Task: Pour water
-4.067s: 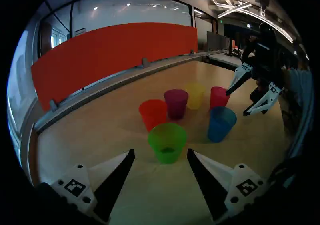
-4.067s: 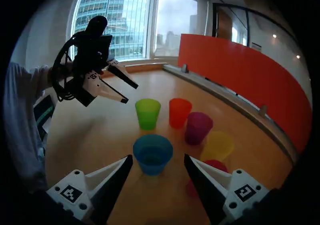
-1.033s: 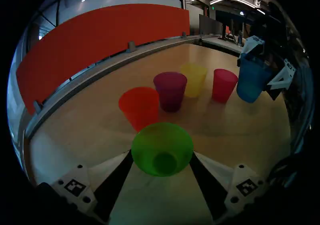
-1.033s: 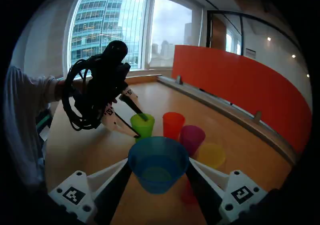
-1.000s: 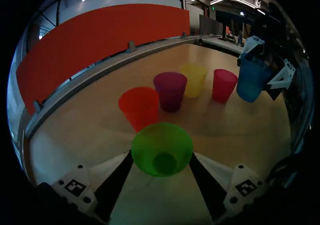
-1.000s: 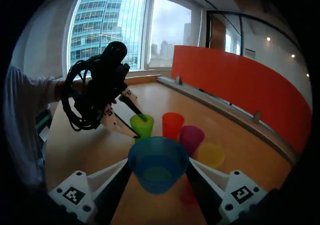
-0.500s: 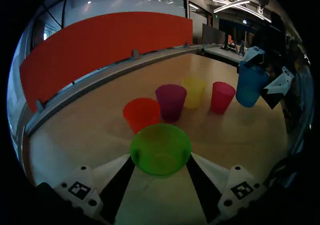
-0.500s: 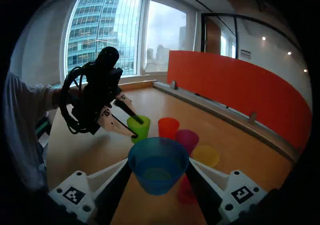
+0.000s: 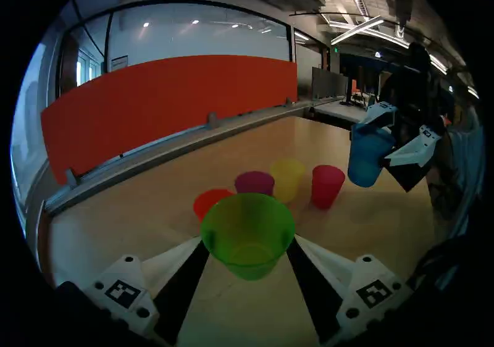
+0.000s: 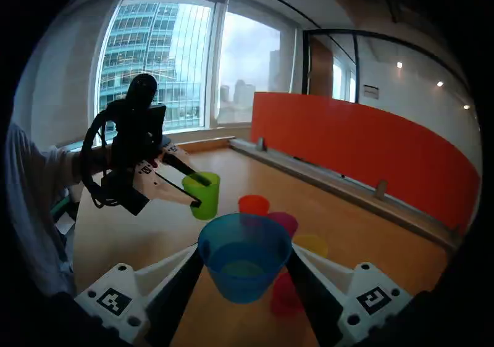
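Broad tabletop [image 9: 383, 223], green cup [image 9: 248, 236], blue cup [image 10: 244, 263] aloft

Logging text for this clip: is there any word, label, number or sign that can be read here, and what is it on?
No text reads clearly.
Square markers on the left gripper and the right gripper: black-and-white patterns, no letters.
Wall sign above the orange panel: too small to read.
Wall plate in the right gripper view: too blurred to read.
Green cup and blue cup: no print visible.
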